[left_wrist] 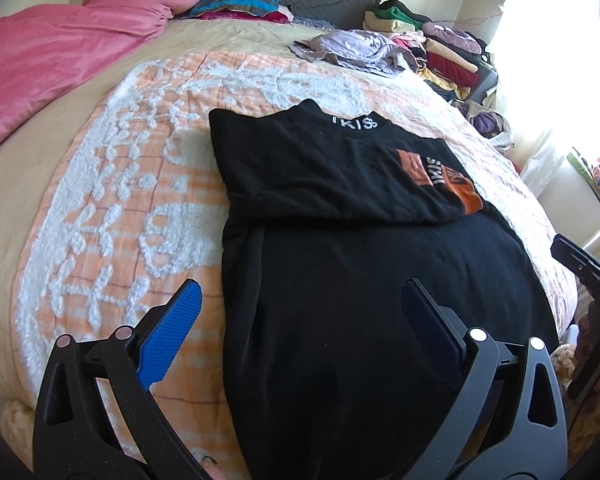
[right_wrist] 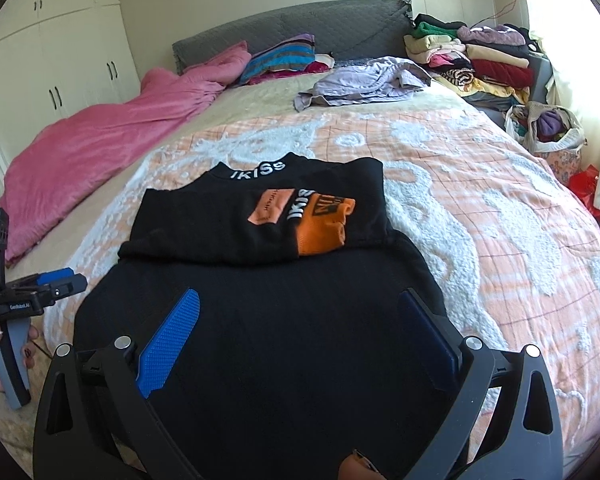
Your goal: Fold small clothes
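A black shirt (left_wrist: 360, 280) with an orange print and white collar lettering lies flat on the bed, its sides folded in; it also shows in the right wrist view (right_wrist: 268, 320). My left gripper (left_wrist: 300, 308) is open and empty above the shirt's near left edge, one finger over the bedspread. My right gripper (right_wrist: 300, 320) is open and empty above the shirt's near part. The right gripper also shows at the right edge of the left wrist view (left_wrist: 588, 280). The left gripper also shows at the left edge of the right wrist view (right_wrist: 56, 284).
The orange and white bedspread (right_wrist: 480, 208) covers the bed. A pink blanket (right_wrist: 112, 140) lies at the left. A crumpled lilac garment (right_wrist: 368, 80) and folded clothes stacks (right_wrist: 472, 56) sit at the far right. A bag of clothes (right_wrist: 548, 128) stands beside the bed.
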The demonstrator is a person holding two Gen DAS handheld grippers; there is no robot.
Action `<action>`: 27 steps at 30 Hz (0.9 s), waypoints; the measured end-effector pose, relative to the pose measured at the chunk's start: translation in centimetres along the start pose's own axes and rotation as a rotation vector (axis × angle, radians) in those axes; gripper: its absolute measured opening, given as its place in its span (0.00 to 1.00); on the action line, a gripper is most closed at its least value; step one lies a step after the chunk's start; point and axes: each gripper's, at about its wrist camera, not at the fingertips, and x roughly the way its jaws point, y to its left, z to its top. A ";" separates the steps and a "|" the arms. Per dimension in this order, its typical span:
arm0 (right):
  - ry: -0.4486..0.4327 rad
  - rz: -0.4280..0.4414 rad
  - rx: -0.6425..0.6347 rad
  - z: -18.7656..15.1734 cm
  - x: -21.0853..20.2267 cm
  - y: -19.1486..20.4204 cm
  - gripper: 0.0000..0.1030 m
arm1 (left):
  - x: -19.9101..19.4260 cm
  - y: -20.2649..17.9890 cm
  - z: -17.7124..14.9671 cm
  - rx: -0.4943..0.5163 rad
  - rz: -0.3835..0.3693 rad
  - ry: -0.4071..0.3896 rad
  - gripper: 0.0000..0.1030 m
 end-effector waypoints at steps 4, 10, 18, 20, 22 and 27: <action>0.017 -0.016 -0.013 -0.5 -0.5 -0.1 0.96 | -0.1 0.4 -0.6 -0.004 0.005 0.007 0.91; 0.061 -0.045 0.004 -1.4 -1.0 -0.6 0.96 | -0.3 1.1 -1.3 -0.005 0.010 0.019 0.91; 0.112 -0.082 0.033 -2.5 -1.5 -1.7 0.96 | -0.6 1.8 -2.9 -0.006 0.020 0.041 0.91; 0.125 -0.093 0.032 -2.8 -1.5 -1.9 0.96 | -0.6 1.8 -3.4 0.002 0.021 0.051 0.91; 0.137 -0.099 0.034 -3.0 -1.5 -2.1 0.96 | -0.7 1.9 -4.0 0.009 0.025 0.059 0.91; 0.160 -0.110 0.038 -3.4 -1.6 -2.5 0.96 | -0.7 2.8 -5.4 -0.002 0.029 0.090 0.91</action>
